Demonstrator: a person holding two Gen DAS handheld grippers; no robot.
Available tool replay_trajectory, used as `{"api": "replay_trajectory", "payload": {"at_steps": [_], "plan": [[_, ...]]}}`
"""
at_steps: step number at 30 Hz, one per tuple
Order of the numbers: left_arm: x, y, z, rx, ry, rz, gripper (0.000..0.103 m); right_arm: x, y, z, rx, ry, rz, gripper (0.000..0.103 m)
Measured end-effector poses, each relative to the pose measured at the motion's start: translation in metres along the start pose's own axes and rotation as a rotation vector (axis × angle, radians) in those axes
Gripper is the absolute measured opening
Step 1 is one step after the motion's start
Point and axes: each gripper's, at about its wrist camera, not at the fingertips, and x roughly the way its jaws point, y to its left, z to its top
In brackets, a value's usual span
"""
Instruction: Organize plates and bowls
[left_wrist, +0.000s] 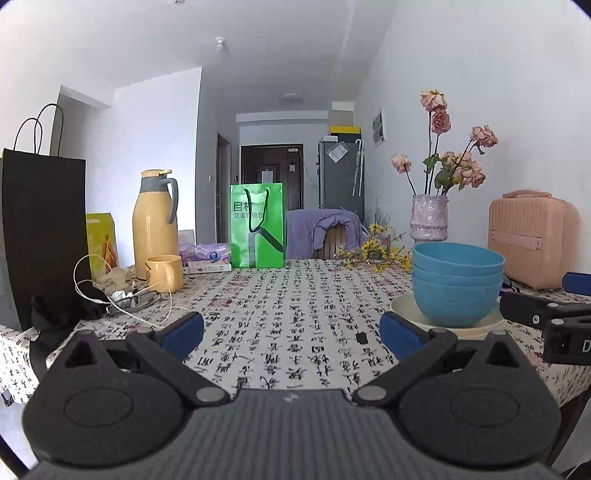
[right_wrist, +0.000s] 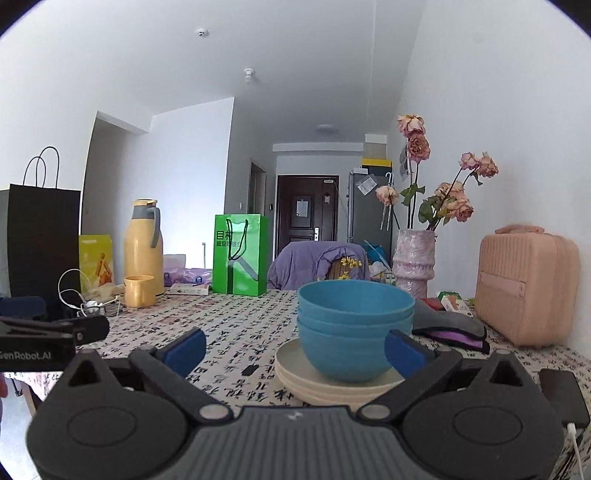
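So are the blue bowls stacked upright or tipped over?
Upright: the blue bowls sit nested, rims level and facing up, on the cream plates.

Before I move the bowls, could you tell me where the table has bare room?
The tablecloth is bare between the yellow cup, the green bag and the bowl stack. It is crowded by the black bag and around the vase.

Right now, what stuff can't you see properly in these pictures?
- Inside the blue bowls: both views look from the side, below the rim.
- Plates: right view, bowls cover their middles.
- Plates' near edge: left view, left gripper finger overlaps it.
- Green bag lettering: handle crosses it.
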Motion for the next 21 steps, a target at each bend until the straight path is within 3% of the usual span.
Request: {"api": "replay_trajectory", "payload": {"at_steps": [8,21], "plan": [[-0.023,0.000,-0.012,-0.034,0.010,-0.006,0.103,-0.041,0.018,-0.025,-0.003,-0.005,-0.011,0.103],[-0.022,0.001,-0.014,-0.034,0.009,0.004,0.103,-0.040,0.006,-0.028,0.057,0.014,0.025,0.103]]}}
